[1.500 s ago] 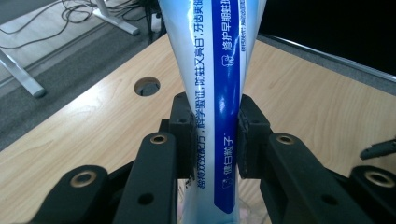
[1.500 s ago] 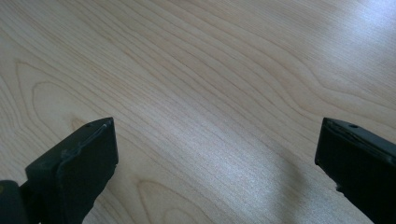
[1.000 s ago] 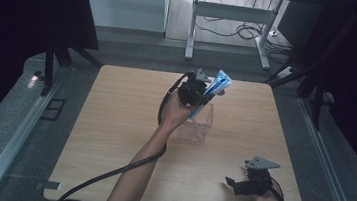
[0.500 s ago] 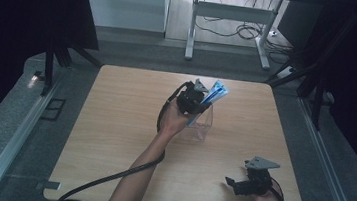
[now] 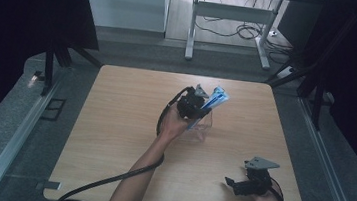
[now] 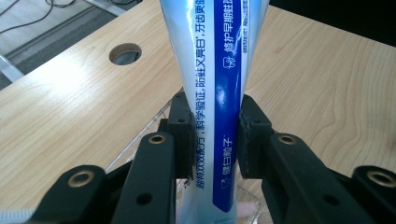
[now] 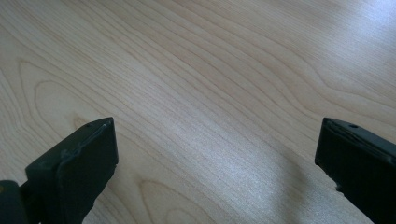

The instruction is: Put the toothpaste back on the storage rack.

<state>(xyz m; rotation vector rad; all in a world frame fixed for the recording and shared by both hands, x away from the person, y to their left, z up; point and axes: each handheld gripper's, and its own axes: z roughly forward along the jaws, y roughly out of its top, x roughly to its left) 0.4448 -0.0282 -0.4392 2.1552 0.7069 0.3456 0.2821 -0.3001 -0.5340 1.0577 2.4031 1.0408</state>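
Wooden bench [image 5: 113, 124], toothpaste tube [image 6: 219, 93] held above a clear container [image 5: 199, 129].
Left gripper [image 6: 215, 140] jaws are clamped on the tube (blue-and-white); right gripper [image 7: 217, 154] jaws are spread wide, empty, near the bench's front edge.

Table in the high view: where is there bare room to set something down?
The table's left half is bare, from its left edge to the left gripper. The far right corner is bare too. Crowded around the toothpaste tube, the clear container and the right gripper.

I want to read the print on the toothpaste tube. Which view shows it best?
The left gripper view: the toothpaste tube stands close up between the left claw's pads, its print sharp. The high view shows it small, blue and white, slanting above a clear container. The right gripper view shows bare table.
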